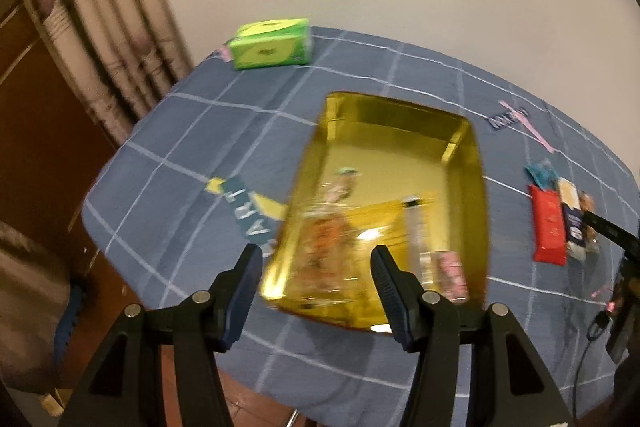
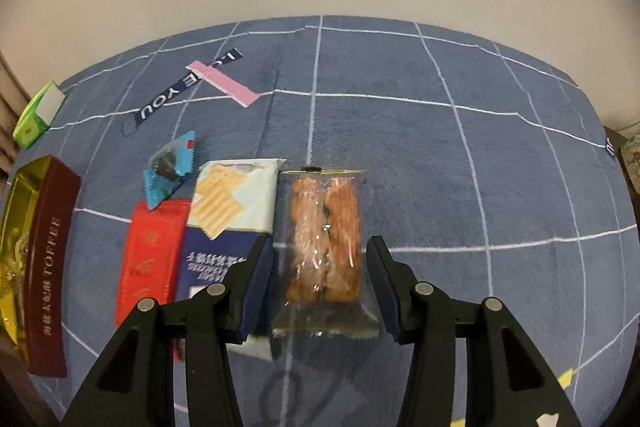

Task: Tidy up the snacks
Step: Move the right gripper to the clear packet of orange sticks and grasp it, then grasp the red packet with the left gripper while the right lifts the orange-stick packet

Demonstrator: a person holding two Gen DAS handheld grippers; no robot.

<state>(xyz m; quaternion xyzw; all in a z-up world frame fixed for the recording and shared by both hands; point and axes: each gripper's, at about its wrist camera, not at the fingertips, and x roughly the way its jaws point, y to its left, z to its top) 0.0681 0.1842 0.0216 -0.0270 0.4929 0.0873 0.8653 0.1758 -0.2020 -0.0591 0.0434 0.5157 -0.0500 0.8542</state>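
Four loose snacks lie in a cluster on the blue checked cloth (image 2: 440, 155): a clear-wrapped pastry (image 2: 326, 247) at lower centre of the right view, a cracker pack (image 2: 232, 203) just left of it, a red packet (image 2: 150, 255), and a small blue-wrapped sweet (image 2: 170, 169) above them. The right gripper (image 2: 320, 267) hangs wide open, its fingers either side of the pastry, gripping nothing. Only the left view shows the inside of the one gold tin (image 1: 400, 131), blurred, with packets in it; the left gripper (image 1: 316, 271) is wide open and empty. One green box (image 1: 274, 43) sits upper left.
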